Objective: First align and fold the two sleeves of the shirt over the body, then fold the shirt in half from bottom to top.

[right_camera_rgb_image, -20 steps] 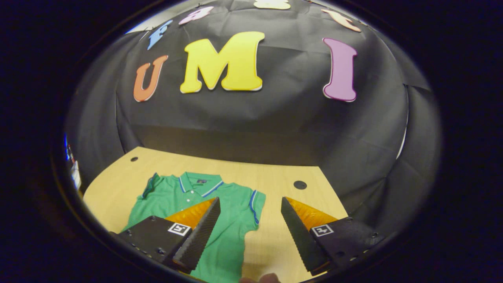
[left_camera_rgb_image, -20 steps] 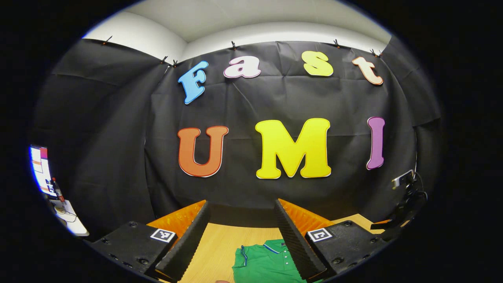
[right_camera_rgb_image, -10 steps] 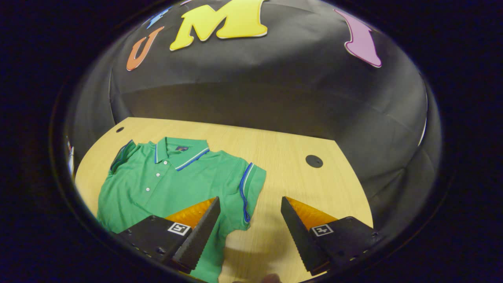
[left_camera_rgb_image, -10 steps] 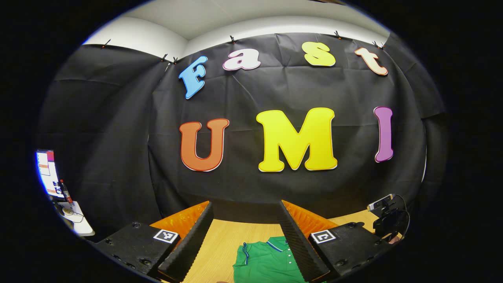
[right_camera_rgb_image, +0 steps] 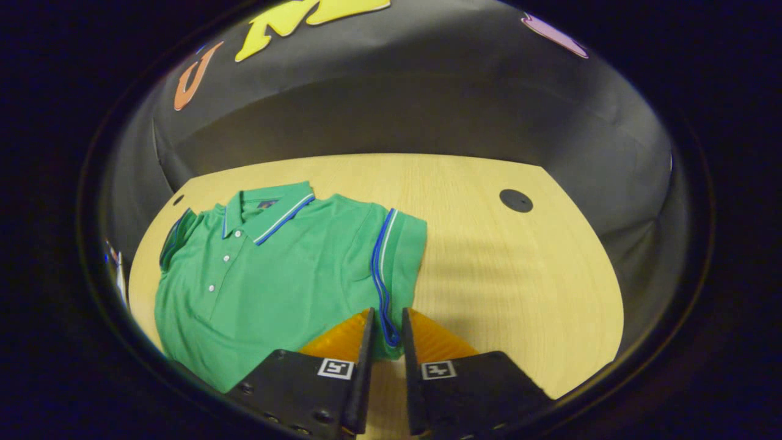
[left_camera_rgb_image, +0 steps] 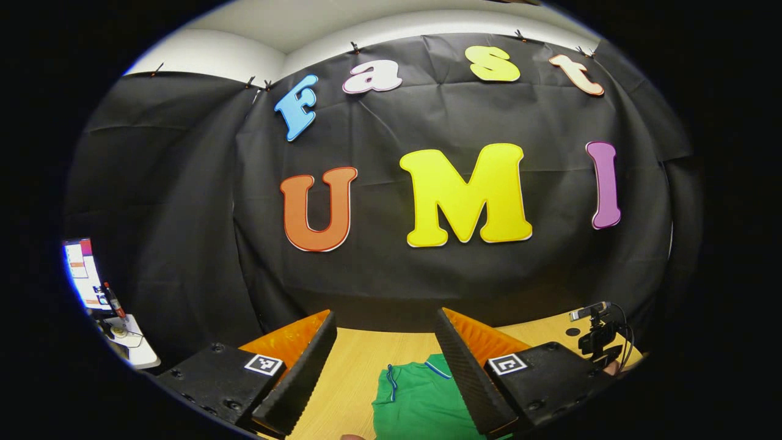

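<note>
Right gripper view: right gripper (right_camera_rgb_image: 386, 333) pinches shirt (right_camera_rgb_image: 269, 269) sleeve cuff (right_camera_rgb_image: 383, 287).

The shirt (right_camera_rgb_image: 275, 269) hem is cut off, perhaps under the fingers (right_camera_rgb_image: 360, 366).

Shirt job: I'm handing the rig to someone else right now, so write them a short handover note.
Right gripper: fingers nearly closed on the striped cuff of the shirt's sleeve; grip looks made, contact not fully clear.
Left gripper: open, hanging above the table, holding nothing.
Green shirt: lies flat, front up, collar toward the wall.
Done: no fold yet.
Left: fold both sleeves over the body, then fold bottom to top.
</note>
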Tool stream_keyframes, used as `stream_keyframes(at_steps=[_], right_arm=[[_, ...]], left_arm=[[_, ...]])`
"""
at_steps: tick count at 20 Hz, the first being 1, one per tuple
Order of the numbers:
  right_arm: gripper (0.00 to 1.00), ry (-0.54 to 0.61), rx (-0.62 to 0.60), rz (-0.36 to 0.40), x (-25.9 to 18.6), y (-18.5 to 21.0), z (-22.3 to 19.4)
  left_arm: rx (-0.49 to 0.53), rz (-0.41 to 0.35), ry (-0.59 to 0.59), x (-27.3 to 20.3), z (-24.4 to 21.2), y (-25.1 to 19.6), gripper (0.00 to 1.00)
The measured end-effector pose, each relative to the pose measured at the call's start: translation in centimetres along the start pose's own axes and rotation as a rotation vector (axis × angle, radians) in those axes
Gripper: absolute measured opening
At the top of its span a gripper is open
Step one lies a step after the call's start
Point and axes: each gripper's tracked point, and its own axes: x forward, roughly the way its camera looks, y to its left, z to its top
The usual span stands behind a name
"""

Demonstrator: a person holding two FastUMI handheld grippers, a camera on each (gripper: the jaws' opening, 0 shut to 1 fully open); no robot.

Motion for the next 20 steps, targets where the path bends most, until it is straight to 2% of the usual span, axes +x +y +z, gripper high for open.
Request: stream_keyframes(at_steps=[2,3,4,6,12,16,20], right_arm=[[0.22,-0.006,-0.003,-0.009,0.6,0.0,0.1],[0.05,-0.001,0.002,-0.009,0.3,0.1,0.2],[0.06,0.003,-0.002,-0.008,0.4,0.2,0.2],[0.00,-0.007,0.008,-0.015,-0.1,0.1,0.6],[0.00,-0.105,0.060,-0.007,-3.6,0.8,4.8],[0.00,-0.139,0.061,0.024,-4.8,4.4,7.2],[0.00,-0.117,0.038,0.065,-4.4,9.4,7.4]], left_arm=[[-0.003,-0.009,0.003,0.0,-0.2,-0.2,1.00],[-0.003,-0.013,0.002,0.0,-0.1,-0.4,1.00],[-0.004,-0.015,0.000,-0.1,0.0,-0.3,1.00],[-0.005,-0.016,0.001,-0.1,-0.1,-0.2,1.00],[-0.034,-0.009,0.013,-0.4,-0.7,0.0,1.00],[-0.047,-0.003,0.020,-0.8,-1.0,0.6,1.00],[-0.052,0.029,0.027,-1.4,-1.4,2.6,1.00]])
